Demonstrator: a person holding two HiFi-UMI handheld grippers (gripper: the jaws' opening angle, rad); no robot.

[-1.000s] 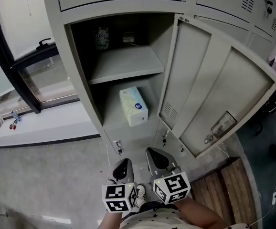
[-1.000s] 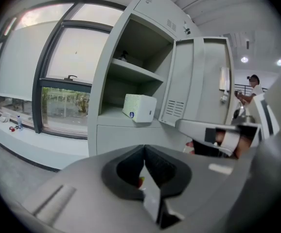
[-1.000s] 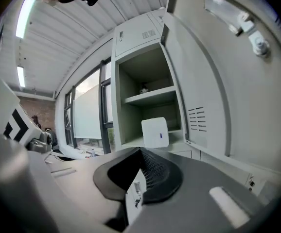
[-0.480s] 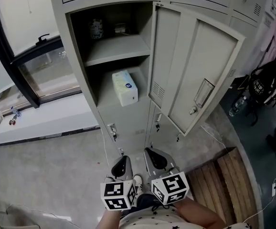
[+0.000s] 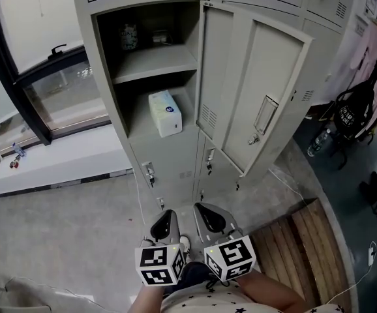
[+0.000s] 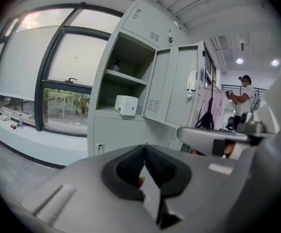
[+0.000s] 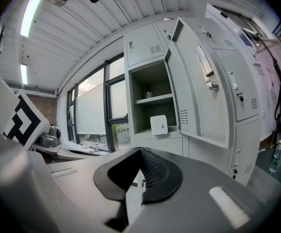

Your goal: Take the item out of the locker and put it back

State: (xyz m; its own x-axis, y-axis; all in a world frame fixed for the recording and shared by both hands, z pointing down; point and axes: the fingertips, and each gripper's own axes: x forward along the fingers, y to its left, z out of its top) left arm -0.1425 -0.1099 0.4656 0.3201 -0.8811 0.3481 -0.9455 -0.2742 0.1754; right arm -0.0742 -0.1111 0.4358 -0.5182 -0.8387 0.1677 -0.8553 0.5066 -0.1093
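The grey locker (image 5: 100, 77) stands open, its door (image 5: 257, 90) swung out to the right. A white tissue box (image 5: 165, 113) lies on the lower shelf, also seen as the tissue box (image 6: 126, 105) in the left gripper view and the tissue box (image 7: 159, 124) in the right gripper view. My left gripper (image 5: 164, 225) and right gripper (image 5: 209, 218) hang side by side low in the head view, well short of the locker. Both are shut with nothing between their pads, as the left gripper (image 6: 144, 148) and right gripper (image 7: 140, 151) views show.
A small jar (image 5: 129, 36) and another small item (image 5: 161, 39) sit on the upper shelf. A dark-framed window (image 5: 45, 77) and sill are to the left. A black bag (image 5: 351, 119), a bottle (image 5: 314, 145) and wooden boards (image 5: 306, 253) lie right. A person (image 6: 242, 93) stands far off.
The head view has drawn back from the locker, which now looks smaller and farther off, with more floor showing. Both grippers stay shut and low, side by side.
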